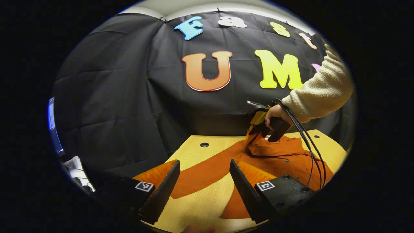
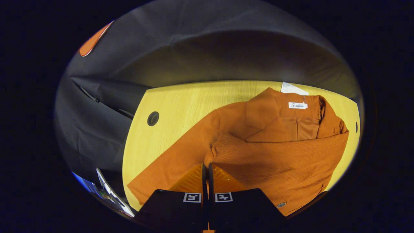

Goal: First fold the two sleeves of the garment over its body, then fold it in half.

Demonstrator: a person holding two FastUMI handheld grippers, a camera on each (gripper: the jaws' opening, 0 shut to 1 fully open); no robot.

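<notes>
Your right tool (image 2: pixel 206 170) was clenched on the orange garment (image 2: pixel 275 152) (one sleeve pinched), which lay on the wooden surface (image 2: pixel 174 106); your left tool (image 1: pixel 204 181) hung released above the other sleeve (image 1: pixel 200 176).

garment (image 2: pixel 258 145) on table (image 2: pixel 174 106) — sleeve (image 1: pixel 207 171) outstretched

wall: creased black cloth (image 1: pixel 123 97) | furniture: pale wooden table (image 2: pixel 181 103), round cable hole (image 2: pixel 153 118) near its edge | light: dim
</notes>
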